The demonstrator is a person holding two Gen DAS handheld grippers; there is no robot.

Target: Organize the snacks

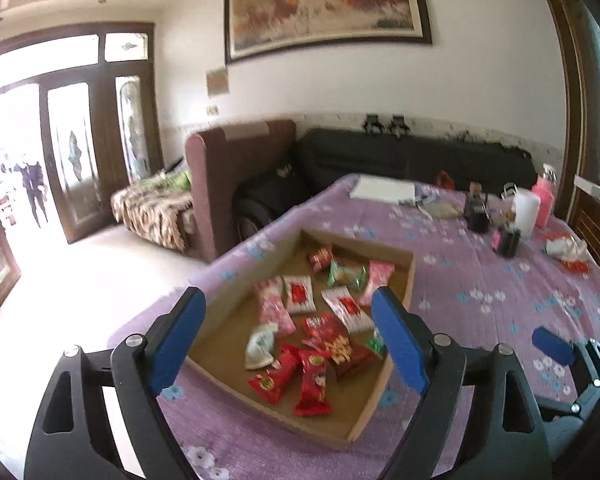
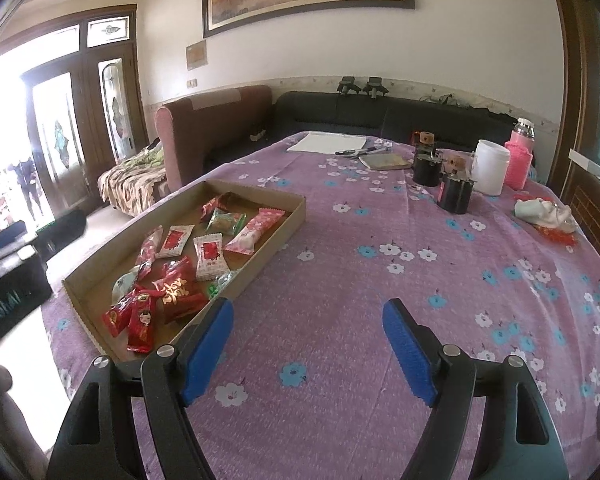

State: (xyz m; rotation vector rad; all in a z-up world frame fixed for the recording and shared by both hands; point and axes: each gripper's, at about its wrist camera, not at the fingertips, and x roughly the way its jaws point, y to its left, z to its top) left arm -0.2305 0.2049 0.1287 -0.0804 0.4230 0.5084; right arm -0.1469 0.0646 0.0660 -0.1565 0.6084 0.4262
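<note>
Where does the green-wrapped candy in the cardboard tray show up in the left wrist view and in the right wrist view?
Left wrist: green candy sits centre frame, toward the far end of the cardboard tray.
Right wrist: green candy sits left of centre, again toward the tray's far end.
Shared landmark: the white tub beside the pink bottle.

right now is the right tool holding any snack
No, the right tool is open and empty above the purple floral tablecloth, and the snacks lie in the cardboard tray.
</note>
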